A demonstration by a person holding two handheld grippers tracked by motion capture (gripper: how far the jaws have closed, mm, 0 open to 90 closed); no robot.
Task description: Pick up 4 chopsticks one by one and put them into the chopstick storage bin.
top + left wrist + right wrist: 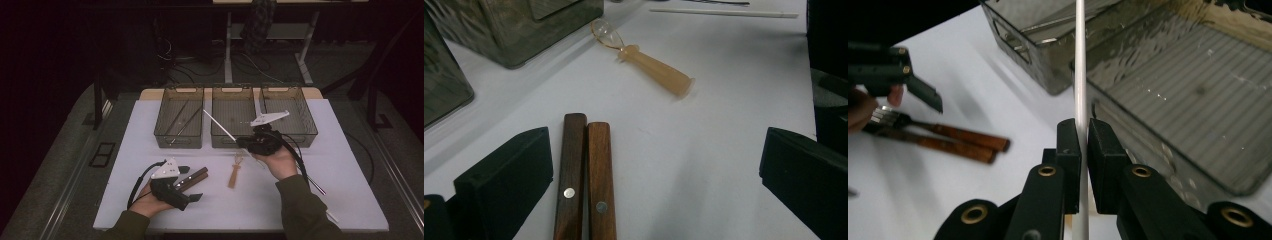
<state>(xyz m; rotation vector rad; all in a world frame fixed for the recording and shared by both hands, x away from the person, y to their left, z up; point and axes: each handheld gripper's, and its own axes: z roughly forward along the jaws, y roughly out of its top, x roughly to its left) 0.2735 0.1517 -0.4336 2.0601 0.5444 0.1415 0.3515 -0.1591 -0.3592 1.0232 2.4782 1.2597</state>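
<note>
My right gripper (241,142) hovers in front of the middle bin (233,131), shut on a thin white stick (220,125) that slants up and left over the bin's front corner. In the right gripper view the pads (1069,142) pinch the stick (1080,75), which runs straight up the frame. My left gripper (192,183) rests open at the near left of the table. Two wooden-handled utensils (194,178) lie side by side between its jaws, untouched; their handles (585,180) sit closer to the left jaw, with my left gripper (657,135) wide open around them.
Three smoky see-through bins stand in a row at the back; the left bin (179,135) holds thin rods. A tan-handled small whisk (234,173) lies mid-table. Another white stick (316,185) lies right of my right forearm. The table's front edge is close to both arms.
</note>
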